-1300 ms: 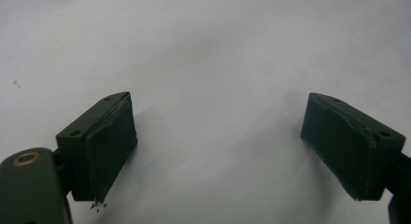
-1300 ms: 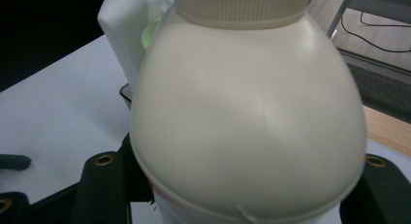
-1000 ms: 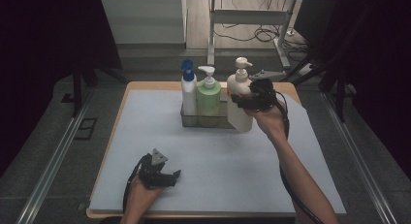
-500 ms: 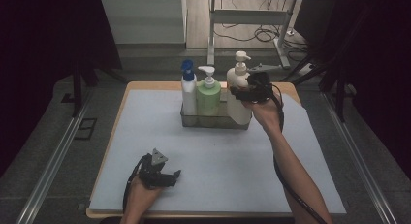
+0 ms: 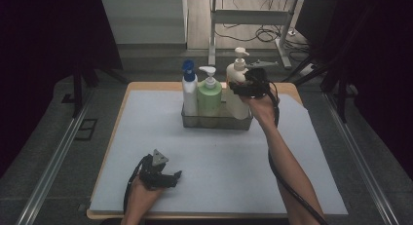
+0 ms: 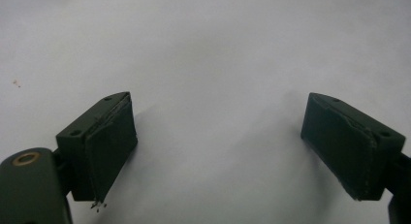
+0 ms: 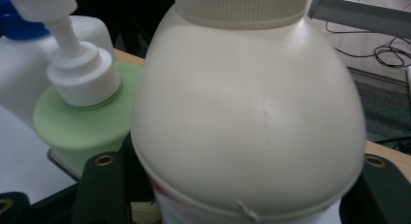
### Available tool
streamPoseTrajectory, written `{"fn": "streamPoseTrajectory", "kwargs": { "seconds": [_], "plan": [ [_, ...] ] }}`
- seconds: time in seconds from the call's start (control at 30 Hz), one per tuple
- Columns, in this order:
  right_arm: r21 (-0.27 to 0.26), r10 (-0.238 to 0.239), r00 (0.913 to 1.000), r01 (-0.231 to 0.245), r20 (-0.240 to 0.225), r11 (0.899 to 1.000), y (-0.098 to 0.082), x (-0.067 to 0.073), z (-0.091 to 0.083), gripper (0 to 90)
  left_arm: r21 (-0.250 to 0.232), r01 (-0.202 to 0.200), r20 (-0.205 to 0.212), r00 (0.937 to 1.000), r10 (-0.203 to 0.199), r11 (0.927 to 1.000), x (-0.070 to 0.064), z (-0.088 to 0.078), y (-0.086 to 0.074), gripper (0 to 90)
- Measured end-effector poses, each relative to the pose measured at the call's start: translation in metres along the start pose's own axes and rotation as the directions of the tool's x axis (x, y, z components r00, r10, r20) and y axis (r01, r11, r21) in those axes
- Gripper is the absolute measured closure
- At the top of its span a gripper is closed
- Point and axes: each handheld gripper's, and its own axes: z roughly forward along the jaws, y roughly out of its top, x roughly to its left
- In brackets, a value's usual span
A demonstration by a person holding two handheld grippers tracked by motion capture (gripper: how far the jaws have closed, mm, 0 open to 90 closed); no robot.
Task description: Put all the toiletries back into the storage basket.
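Left gripper (image 5: 176, 175): rests low on the white mat (image 5: 224, 157) at the near left of the table, held by the person's left hand (image 5: 141, 193). In the left gripper view its two black jaws stand wide apart, released, with bare mat between them.

White mat: covers most of the wooden table (image 5: 127, 94), whose edge shows as a tan border at the far left and along the near side.

Metal tray (image 5: 214, 121): sits on the far middle of the mat and holds three bottles in a row, left to right.

Blue-capped bottle (image 5: 189, 91): white body with a blue top, upright at the left end of the tray, just beside the green one.

Green bottle (image 5: 209, 97): pale green body with a white pump, upright in the middle of the tray, between the other two. In the right gripper view it stands just left of the cream bottle.

Cream bottle (image 5: 236, 74): the tallest, with a pump head, upright at the right end of the tray. In the right gripper view its rounded shoulder (image 7: 247, 112) is very close to the camera.

Right gripper (image 5: 246, 88): at the far right of the tray, against the cream bottle's body. Its jaws sit on either side of the bottle, partly closed around it; whether the pads press on it I cannot tell.

Right forearm (image 5: 287, 166): reaches from the near right up to that gripper, with the cable trailing alongside.
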Motion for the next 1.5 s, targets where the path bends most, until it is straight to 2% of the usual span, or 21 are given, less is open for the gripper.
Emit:
{"fn": "streamPoseTrajectory", "kwargs": {
  "seconds": [0.3,0.67,1.5],
  "plan": [
    [0.003,0.004,0.9995,-0.004,0.032,1.0,-0.001,-0.006,0.011,37.4,-0.001,0.004,0.001,1.0,-0.004,1.0,0.0,0.0,0.0,12.1],
    [0.005,-0.003,0.999,0.002,0.044,1.0,-0.01,-0.006,0.013,37.3,0.002,0.0,0.001,1.0,0.0,1.0,0.0,0.0,0.0,12.1],
    [0.061,0.022,0.9995,-0.024,0.023,0.998,-0.04,-0.004,0.02,37.2,0.002,0.001,0.001,1.0,-0.001,1.0,0.0,0.0,0.0,12.1]
  ]
}}
